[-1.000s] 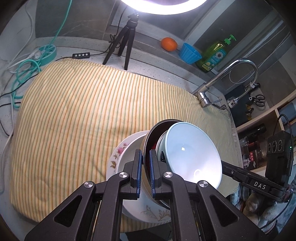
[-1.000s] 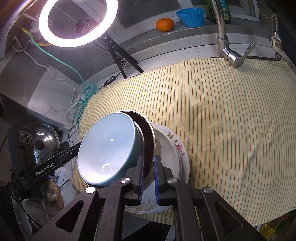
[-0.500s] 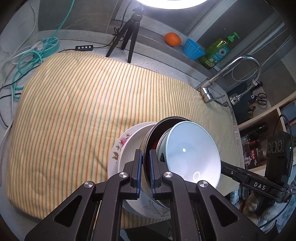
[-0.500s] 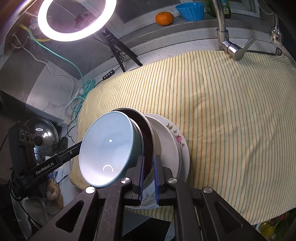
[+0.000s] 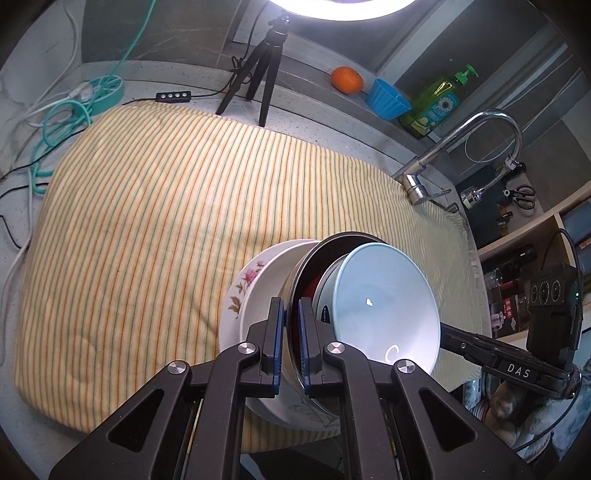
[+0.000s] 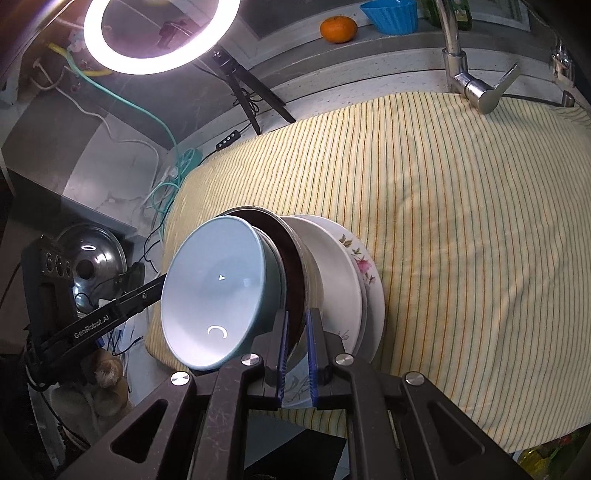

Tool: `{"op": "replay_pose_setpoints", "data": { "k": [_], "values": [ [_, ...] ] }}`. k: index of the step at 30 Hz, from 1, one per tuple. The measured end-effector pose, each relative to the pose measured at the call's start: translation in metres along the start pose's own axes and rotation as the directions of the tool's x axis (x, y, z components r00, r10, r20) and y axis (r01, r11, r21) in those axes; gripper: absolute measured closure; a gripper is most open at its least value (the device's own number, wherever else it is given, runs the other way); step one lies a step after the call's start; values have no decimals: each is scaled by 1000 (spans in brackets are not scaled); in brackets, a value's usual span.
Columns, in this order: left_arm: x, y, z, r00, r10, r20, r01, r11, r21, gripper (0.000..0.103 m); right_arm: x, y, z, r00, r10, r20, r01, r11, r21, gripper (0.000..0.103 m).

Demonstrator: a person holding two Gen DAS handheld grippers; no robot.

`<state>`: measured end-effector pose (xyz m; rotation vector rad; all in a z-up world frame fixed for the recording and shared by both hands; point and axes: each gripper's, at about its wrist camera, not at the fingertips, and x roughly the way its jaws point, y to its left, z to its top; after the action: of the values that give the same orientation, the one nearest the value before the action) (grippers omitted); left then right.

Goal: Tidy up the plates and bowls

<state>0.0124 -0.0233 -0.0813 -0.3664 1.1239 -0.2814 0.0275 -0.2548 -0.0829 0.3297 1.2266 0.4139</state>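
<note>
Left gripper (image 5: 291,338) and right gripper (image 6: 298,347) both clamp the metal bowl's rim (image 5: 295,280). A blue bowl (image 6: 218,291) nests inside, above the striped cloth (image 5: 166,221)

Lower centre of the frame: your right gripper (image 6: 296,341) is clamped on the rim of the dark metal bowl (image 6: 291,258). Nested in that bowl, a light blue bowl (image 6: 214,291) faces left. Behind it, to the right, lie a white plate (image 6: 332,266) and a floral plate (image 6: 364,271), stacked over the striped cloth (image 6: 461,221). At left, your left gripper (image 6: 147,295) reaches the stack. Upper left: ring light (image 6: 162,55). Top: orange (image 6: 338,28), blue cup (image 6: 391,14), tap (image 6: 472,85).
</note>
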Motion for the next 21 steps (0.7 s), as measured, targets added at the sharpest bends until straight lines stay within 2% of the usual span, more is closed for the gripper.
{"op": "replay_pose_setpoints", "data": {
  "k": [6,13,18,21],
  "values": [
    [3,-2,-1,999,36,-5,-36,999,1,96,1,1,0,1000,10,-4,-11,999,-34,93],
    [-2,-2,-7,998,66,23,-65,997,-29,95,-1,-2,3,1000,19,-14,-20,997,-73,93],
    [-14,0,-12,996,82,46,-80,996,-39,95,-14,-6,4,1000,18,20,-17,997,-75,92],
    [-21,1,-14,994,93,57,-92,995,-27,95,-25,-3,1,997,-19,72,27,994,-108,89]
  ]
}}
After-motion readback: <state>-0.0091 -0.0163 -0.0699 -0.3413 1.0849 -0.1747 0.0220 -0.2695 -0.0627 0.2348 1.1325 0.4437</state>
